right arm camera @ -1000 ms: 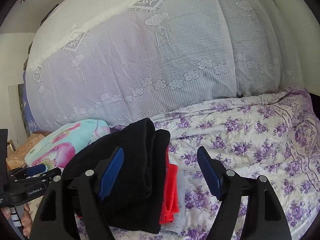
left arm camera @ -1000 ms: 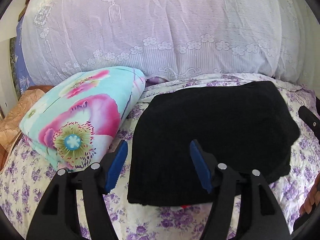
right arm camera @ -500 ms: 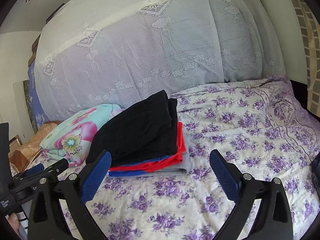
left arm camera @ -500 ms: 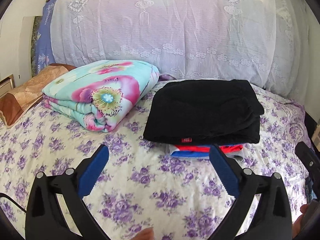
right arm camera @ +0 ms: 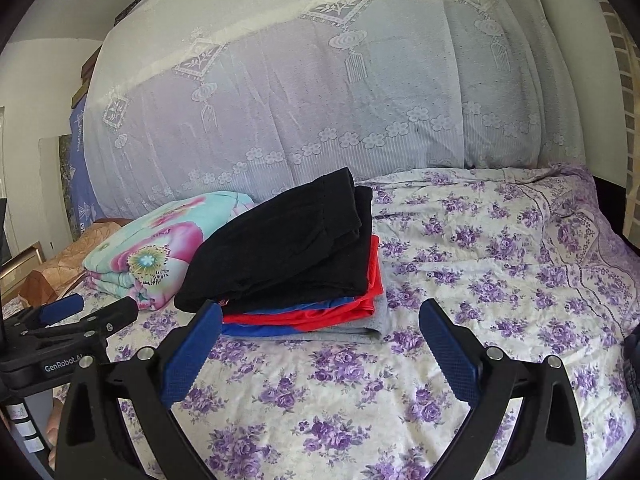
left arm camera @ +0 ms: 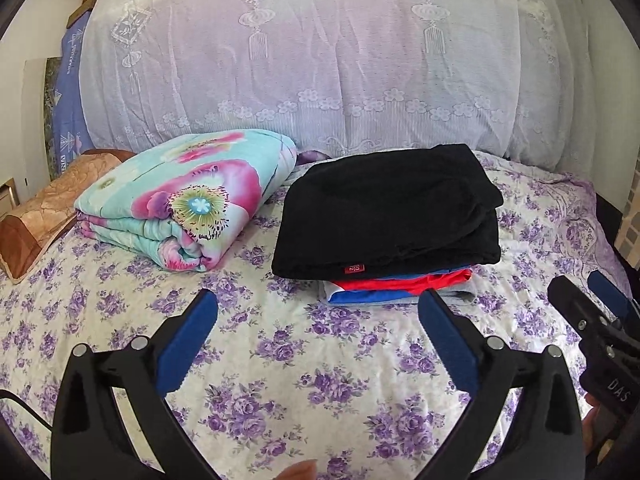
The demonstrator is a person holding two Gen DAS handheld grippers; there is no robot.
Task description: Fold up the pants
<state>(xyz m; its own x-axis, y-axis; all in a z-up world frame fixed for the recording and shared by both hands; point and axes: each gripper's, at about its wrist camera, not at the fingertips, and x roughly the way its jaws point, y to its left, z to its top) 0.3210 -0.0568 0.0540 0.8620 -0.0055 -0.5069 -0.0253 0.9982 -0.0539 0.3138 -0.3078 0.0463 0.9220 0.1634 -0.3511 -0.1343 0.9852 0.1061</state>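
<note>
Both grippers back from the folded black pants [left arm camera: 384, 208] atop the clothes stack [left arm camera: 400, 290], jaws wide, empty.

Both fisheye views were bright and sharp, daylight glowing through the lace curtain [left arm camera: 304, 64], edges curved and vignetted black, shadows soft, no blur.

The folded black pants [right arm camera: 288, 248] are lying atop a clothes stack [right arm camera: 320, 320], beyond the right gripper's [right arm camera: 320, 344] wide-standing empty jaws.
</note>
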